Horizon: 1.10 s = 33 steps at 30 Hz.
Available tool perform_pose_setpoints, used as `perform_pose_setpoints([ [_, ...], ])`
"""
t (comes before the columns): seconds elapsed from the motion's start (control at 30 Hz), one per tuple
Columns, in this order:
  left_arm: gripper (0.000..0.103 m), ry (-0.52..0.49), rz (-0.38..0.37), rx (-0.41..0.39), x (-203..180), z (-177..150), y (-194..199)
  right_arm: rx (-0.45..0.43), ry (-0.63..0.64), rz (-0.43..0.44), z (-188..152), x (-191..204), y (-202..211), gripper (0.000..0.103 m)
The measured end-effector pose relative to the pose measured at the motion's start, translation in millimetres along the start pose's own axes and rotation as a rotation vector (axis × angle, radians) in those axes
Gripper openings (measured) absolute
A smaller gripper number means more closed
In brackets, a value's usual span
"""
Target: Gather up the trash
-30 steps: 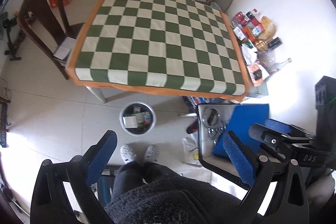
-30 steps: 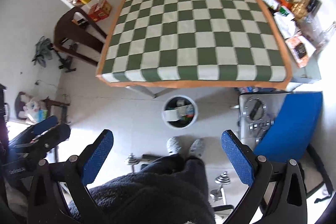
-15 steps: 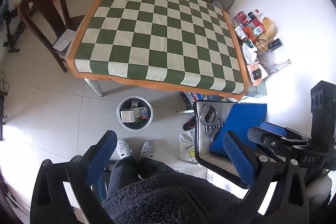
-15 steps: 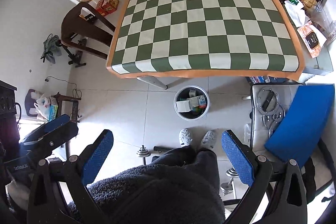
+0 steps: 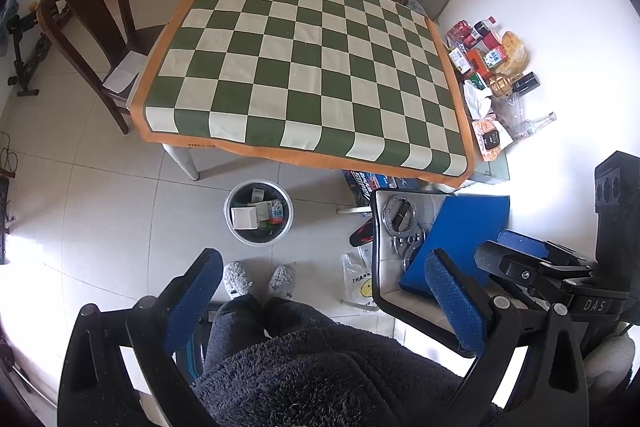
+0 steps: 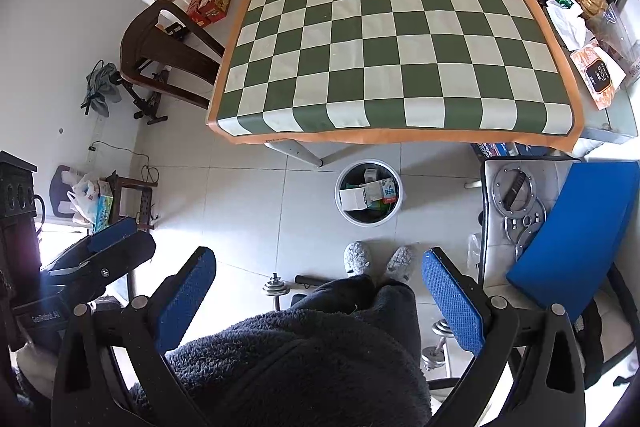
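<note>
We see a table [image 5: 188, 155] covered by a green-and-cream checkered cloth [image 5: 304, 67], with packets and bottles [image 5: 492, 67] along its right edge.

Both wrist cameras look steeply down from high above the pale tiled floor [image 5: 100, 195], well apart from everything below. The left view sits right of the right view, each catching the other gripper at its side edge. Both share the green-and-cream checkered tablecloth [image 5: 304, 67] [image 6: 392, 39] and the round grey trash bin [image 5: 236, 235] [image 6: 344, 215] by its near edge.
</note>
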<state>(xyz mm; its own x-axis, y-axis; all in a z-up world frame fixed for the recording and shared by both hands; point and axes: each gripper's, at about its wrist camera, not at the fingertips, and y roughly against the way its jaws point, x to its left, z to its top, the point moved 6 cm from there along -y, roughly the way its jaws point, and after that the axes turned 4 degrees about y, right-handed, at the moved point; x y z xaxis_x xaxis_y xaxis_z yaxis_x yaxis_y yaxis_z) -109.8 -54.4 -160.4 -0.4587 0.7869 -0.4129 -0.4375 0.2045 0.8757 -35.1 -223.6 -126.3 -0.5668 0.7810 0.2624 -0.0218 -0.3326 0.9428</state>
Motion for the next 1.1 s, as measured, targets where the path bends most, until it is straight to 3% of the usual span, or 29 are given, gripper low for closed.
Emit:
perform_pose_setpoints([
  [1.1, 0.103, 0.008, 0.003, -0.006, -2.9, -2.2, 0.9, 0.002, 0.009, 0.005, -3.7, 3.2, 0.5, 0.103],
])
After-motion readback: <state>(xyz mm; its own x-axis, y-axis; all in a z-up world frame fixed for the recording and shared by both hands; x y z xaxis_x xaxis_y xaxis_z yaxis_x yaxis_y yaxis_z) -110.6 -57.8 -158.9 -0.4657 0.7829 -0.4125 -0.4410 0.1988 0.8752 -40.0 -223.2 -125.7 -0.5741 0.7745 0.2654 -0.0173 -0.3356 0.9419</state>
